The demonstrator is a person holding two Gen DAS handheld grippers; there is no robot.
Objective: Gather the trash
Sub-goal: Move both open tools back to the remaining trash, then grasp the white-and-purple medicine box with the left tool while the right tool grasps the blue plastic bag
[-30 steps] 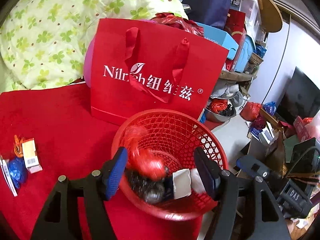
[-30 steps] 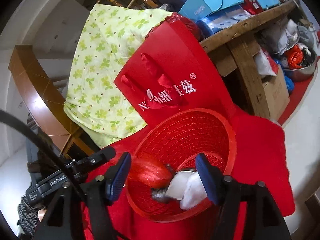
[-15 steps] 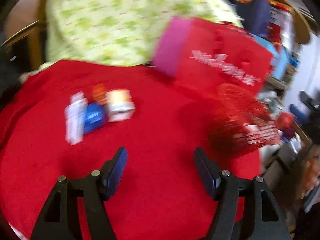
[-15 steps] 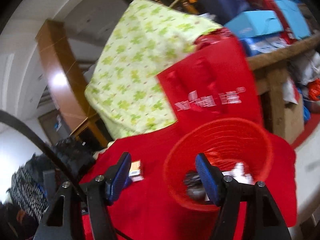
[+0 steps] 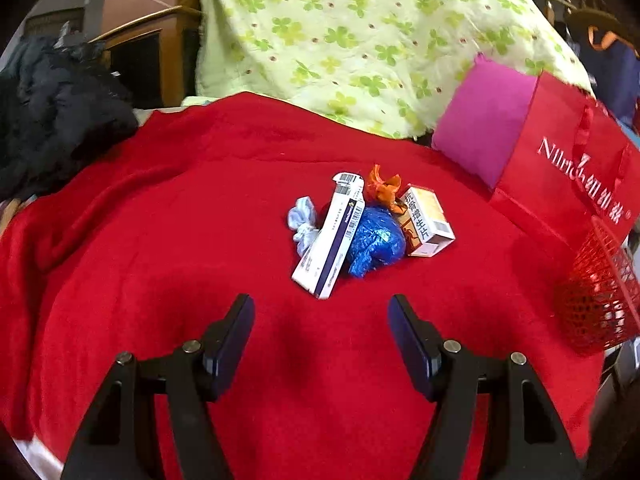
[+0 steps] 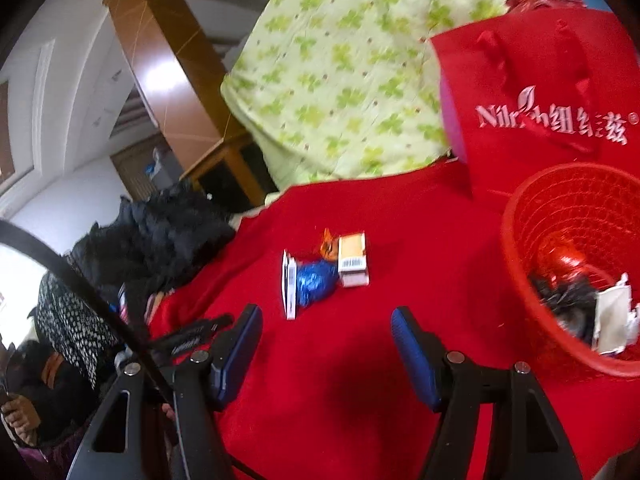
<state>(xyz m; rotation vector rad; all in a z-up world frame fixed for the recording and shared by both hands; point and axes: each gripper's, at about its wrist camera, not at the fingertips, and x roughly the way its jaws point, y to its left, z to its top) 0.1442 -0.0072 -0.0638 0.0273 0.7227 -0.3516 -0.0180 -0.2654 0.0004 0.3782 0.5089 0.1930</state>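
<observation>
On the red cloth (image 5: 168, 248), a small heap of trash sits left of the red mesh basket (image 6: 568, 216), well apart from it. Heap holds: long white-and-blue carton (image 5: 334, 240) leaning over a crumpled blue foil ball (image 5: 376, 240); orange-and-white medicine box (image 5: 428, 224) on the basket side, touching the foil; orange wrapper (image 5: 382, 186) at the far edge; pale knotted scrap (image 5: 302, 224) on the side away from the basket. Basket already part-filled: a shiny red crumple (image 6: 564, 258), a dark wad (image 6: 568, 304), white torn paper (image 6: 612, 316). Judgement: task is partway through, with some pieces binned and the five-piece heap left to move. Behind the basket stands a red paper gift bag (image 5: 576, 168) with ribbon handles; something red and crinkled shows at its top in the right wrist view, contents otherwise hidden. Left gripper (image 5: 320, 332) hangs short of the heap, jaws apart, nothing between them, the carton's near end closest. Right gripper (image 6: 326, 344) also apart and empty, heap ahead, basket off to its right. Green-patterned fabric (image 5: 360, 40) lies beyond the heap; a dark garment pile (image 5: 52, 112) lies past the cloth on the far side from the basket. Next pick likely the carton, topmost and nearest.
</observation>
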